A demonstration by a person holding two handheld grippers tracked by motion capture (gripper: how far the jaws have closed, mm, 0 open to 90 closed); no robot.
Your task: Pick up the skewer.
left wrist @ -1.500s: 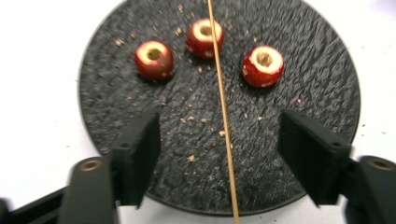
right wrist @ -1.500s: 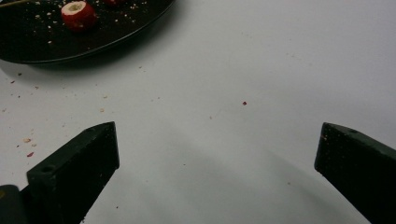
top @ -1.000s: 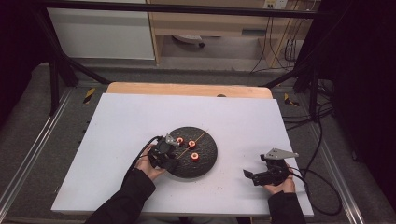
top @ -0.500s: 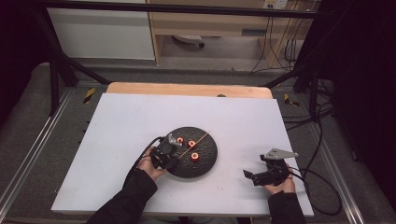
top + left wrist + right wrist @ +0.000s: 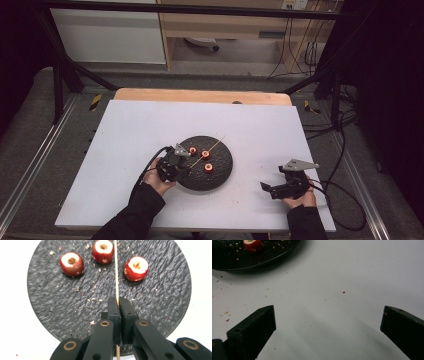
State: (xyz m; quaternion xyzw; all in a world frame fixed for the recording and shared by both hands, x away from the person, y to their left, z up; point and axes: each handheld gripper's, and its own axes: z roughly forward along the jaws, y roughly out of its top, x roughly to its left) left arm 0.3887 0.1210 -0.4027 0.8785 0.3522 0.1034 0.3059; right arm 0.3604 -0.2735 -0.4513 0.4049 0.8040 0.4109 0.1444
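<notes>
A round black slate plate (image 5: 222, 175) lies in the middle of the white table, strewn with crumbs. Three red cored fruit pieces (image 5: 193, 150) (image 5: 205, 154) (image 5: 209, 168) sit on it. A thin wooden skewer (image 5: 209, 149) runs across the plate between them. My left gripper (image 5: 183, 163) is at the plate's left edge, shut on the near end of the skewer (image 5: 116, 272), which passes between the two pads (image 5: 118, 301). My right gripper (image 5: 266, 188) rests on the table right of the plate, jaws wide open with nothing between them (image 5: 328, 312).
The white board (image 5: 125, 135) has bare surface on every side of the plate, with small red and tan crumbs (image 5: 343, 292) near its rim (image 5: 274, 251). Cables (image 5: 345, 200) trail off the right side. Metal frame rails (image 5: 30, 170) run along both sides.
</notes>
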